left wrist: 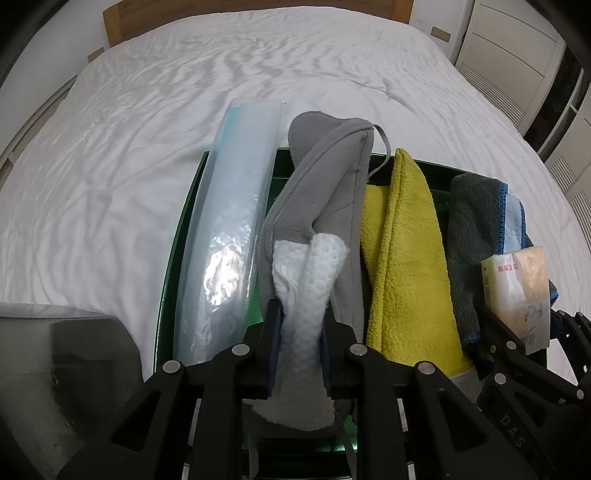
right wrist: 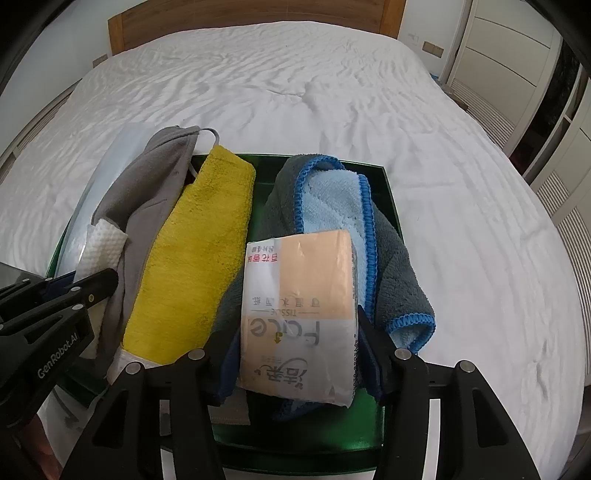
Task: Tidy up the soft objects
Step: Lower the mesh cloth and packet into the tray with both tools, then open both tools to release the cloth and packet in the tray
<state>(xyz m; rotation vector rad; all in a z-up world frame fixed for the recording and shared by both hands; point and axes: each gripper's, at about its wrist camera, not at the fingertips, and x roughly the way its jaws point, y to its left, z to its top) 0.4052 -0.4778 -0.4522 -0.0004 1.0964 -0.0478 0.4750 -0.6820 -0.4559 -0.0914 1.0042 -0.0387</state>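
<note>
A dark green box (left wrist: 176, 236) (right wrist: 388, 192) lies on a white bed. Standing in it from left to right are a clear plastic bag (left wrist: 229, 229), a grey fleece piece (left wrist: 325, 177) (right wrist: 155, 184), a yellow towel (left wrist: 402, 258) (right wrist: 199, 251) and a grey and blue cloth (left wrist: 476, 229) (right wrist: 332, 199). My left gripper (left wrist: 300, 325) (right wrist: 88, 275) is shut on a white dimpled paper wipe (left wrist: 317, 266) (right wrist: 103, 243), in front of the grey fleece. My right gripper (right wrist: 300, 325) (left wrist: 528, 321) is shut on a tissue pack (right wrist: 299, 295) (left wrist: 517, 288), which lies over the grey and blue cloth.
The white bedsheet (left wrist: 110, 166) (right wrist: 461, 155) spreads wide around the box. A wooden headboard (left wrist: 258, 14) stands at the far end, and white cupboards (left wrist: 517, 48) line the right wall. A dark glossy flat object (left wrist: 55, 350) lies left of the box.
</note>
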